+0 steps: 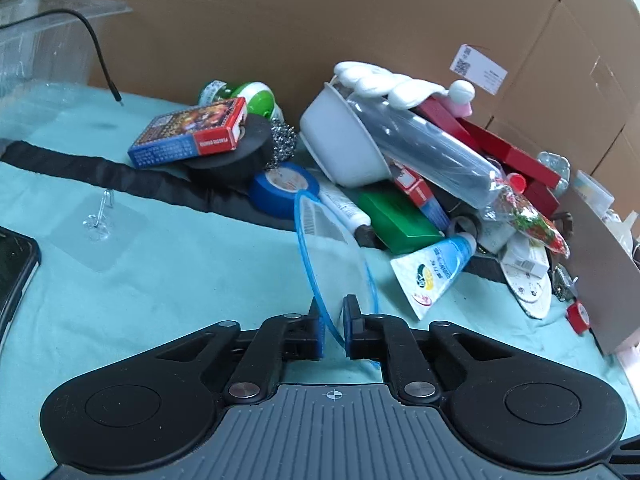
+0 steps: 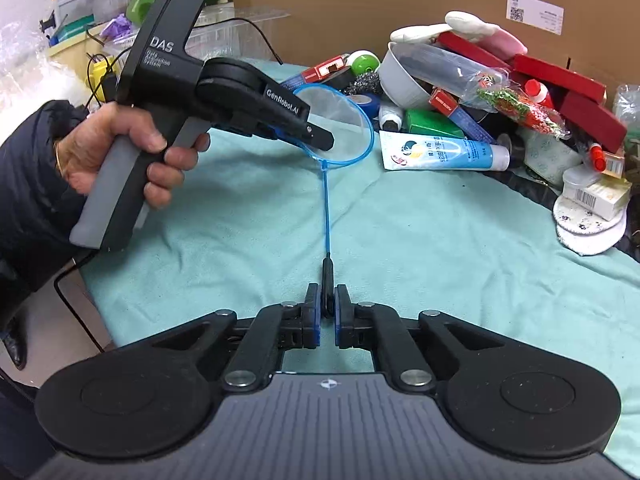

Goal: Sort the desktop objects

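Observation:
A small blue-rimmed net [image 2: 340,124] with a thin blue rod and black handle [image 2: 328,280] is held above the teal cloth [image 2: 400,240]. My right gripper [image 2: 328,304] is shut on the black handle. My left gripper [image 1: 331,320] is closed on the net's blue hoop [image 1: 336,248]; it also shows in the right wrist view [image 2: 316,136] at the hoop's near rim. A pile of desktop objects lies beyond: white bowl [image 1: 340,140], clear bottle [image 1: 432,152], toothpaste tube [image 1: 432,272], green box [image 1: 396,216], blue tape roll [image 1: 280,188], card box [image 1: 188,132].
A cardboard wall [image 1: 320,20] backs the table. A clear plastic bin [image 1: 36,44] stands at far left, with a black cable [image 1: 96,48]. A clear adhesive hook [image 1: 98,220] and a dark phone [image 1: 12,272] lie left. Red boxes [image 2: 560,76] and white pads [image 2: 588,220] sit right.

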